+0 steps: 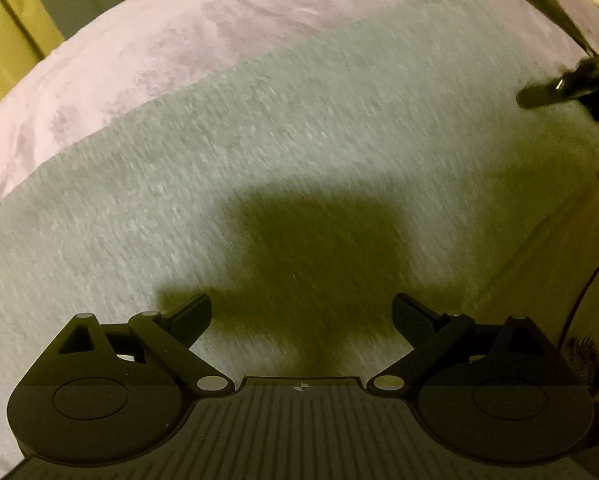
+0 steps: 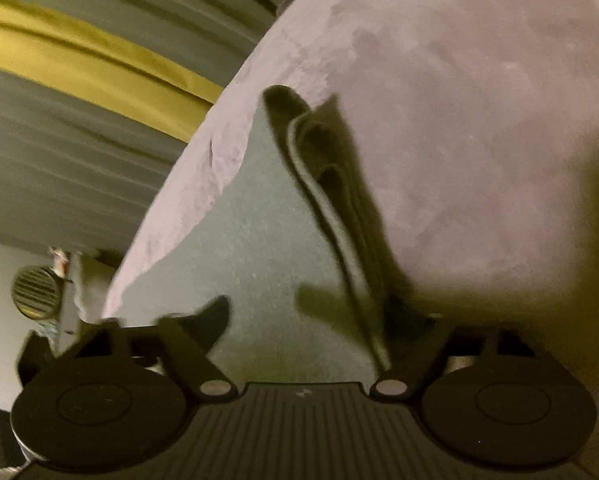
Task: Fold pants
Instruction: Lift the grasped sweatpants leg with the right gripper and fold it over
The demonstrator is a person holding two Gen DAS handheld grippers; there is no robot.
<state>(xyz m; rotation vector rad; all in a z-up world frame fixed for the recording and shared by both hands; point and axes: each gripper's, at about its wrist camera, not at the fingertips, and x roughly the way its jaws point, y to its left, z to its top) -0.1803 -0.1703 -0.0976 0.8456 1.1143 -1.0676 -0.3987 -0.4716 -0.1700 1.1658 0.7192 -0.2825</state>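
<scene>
both wrist cams close, down, sharing pants

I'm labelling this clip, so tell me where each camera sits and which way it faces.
Left wrist: on the left claw, looking down on the flat grey pants; its open fingers show, and the right claw at the far right.
Right wrist: on the right claw, looking along the pants' folded edge; its fingers show, spread.
Shared: pants and pink bed cover.

A pale pink plush cover spreads ahead of the left gripper. Beyond its far edge hang grey and yellow curtains. Left of the right gripper stands a round ribbed object, possibly a fan.
</scene>
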